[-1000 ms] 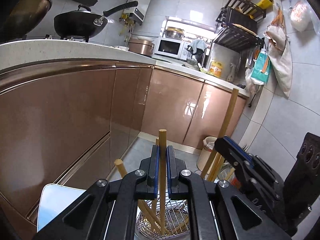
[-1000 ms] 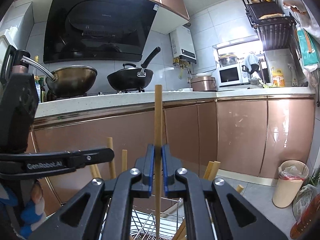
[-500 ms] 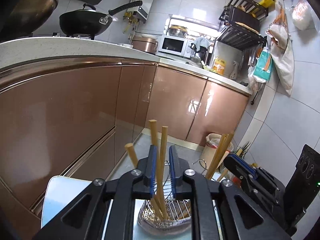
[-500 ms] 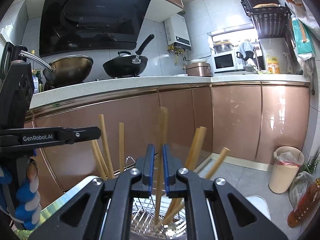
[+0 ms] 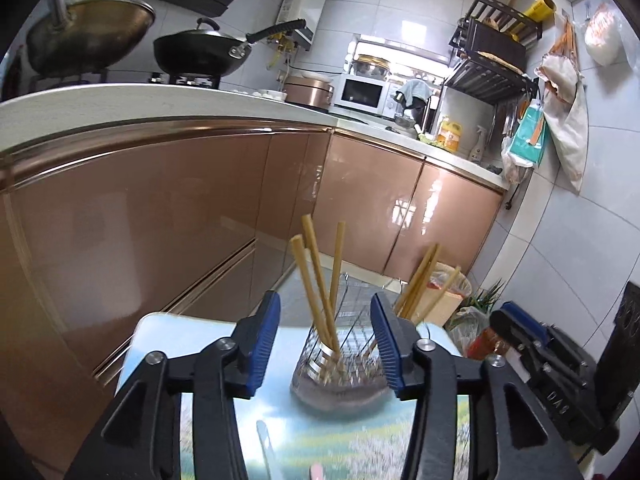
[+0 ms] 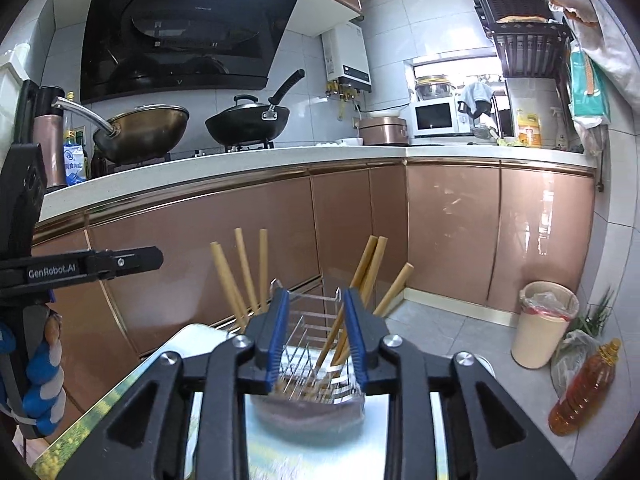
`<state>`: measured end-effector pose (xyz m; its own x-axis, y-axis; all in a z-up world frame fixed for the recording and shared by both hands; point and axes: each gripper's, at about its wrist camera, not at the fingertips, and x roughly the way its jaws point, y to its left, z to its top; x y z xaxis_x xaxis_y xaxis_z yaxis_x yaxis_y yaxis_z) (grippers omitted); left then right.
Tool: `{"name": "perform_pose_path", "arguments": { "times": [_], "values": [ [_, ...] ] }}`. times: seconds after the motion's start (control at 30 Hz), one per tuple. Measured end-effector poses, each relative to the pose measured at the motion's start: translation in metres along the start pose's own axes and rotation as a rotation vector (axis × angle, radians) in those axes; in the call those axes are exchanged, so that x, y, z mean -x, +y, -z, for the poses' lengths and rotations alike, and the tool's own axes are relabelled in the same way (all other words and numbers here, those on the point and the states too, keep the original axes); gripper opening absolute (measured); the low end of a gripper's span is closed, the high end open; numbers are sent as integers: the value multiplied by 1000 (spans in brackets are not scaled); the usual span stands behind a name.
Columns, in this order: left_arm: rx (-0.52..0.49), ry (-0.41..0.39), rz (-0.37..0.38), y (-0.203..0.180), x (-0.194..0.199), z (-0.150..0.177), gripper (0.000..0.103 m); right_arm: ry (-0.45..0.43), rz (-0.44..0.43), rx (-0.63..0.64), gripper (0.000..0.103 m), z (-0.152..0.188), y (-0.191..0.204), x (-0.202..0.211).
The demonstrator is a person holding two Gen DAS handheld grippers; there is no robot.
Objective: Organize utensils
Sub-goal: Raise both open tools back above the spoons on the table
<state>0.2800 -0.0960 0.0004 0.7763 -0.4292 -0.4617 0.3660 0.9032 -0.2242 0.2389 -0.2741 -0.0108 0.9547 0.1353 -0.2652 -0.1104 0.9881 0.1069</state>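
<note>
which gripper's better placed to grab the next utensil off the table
Left, probably. Below the left gripper, a pale utensil lies on the table. The right gripper shows only the wire holder. Both are opening, empty.

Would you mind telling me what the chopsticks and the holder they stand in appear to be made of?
The chopsticks look like bamboo or pale wood: matte tan, uniform, square-cut ends. The holder looks like polished steel wire: thin, shiny silver rods forming an open basket you can see through. Its base is blurred, so I cannot tell what that part is made of.
</note>
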Motion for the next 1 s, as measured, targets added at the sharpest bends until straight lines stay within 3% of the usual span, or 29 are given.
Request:
{"name": "perform_pose_path", "arguments": {
  "times": [0.67, 1.0],
  "values": [
    [-35, -5, -144, 1, 125, 69, 63, 139, 67, -31, 37, 34, 39, 112],
    [-24, 41, -149, 18, 145, 78, 63, 257, 17, -50, 37, 42, 55, 117]
  ]
}}
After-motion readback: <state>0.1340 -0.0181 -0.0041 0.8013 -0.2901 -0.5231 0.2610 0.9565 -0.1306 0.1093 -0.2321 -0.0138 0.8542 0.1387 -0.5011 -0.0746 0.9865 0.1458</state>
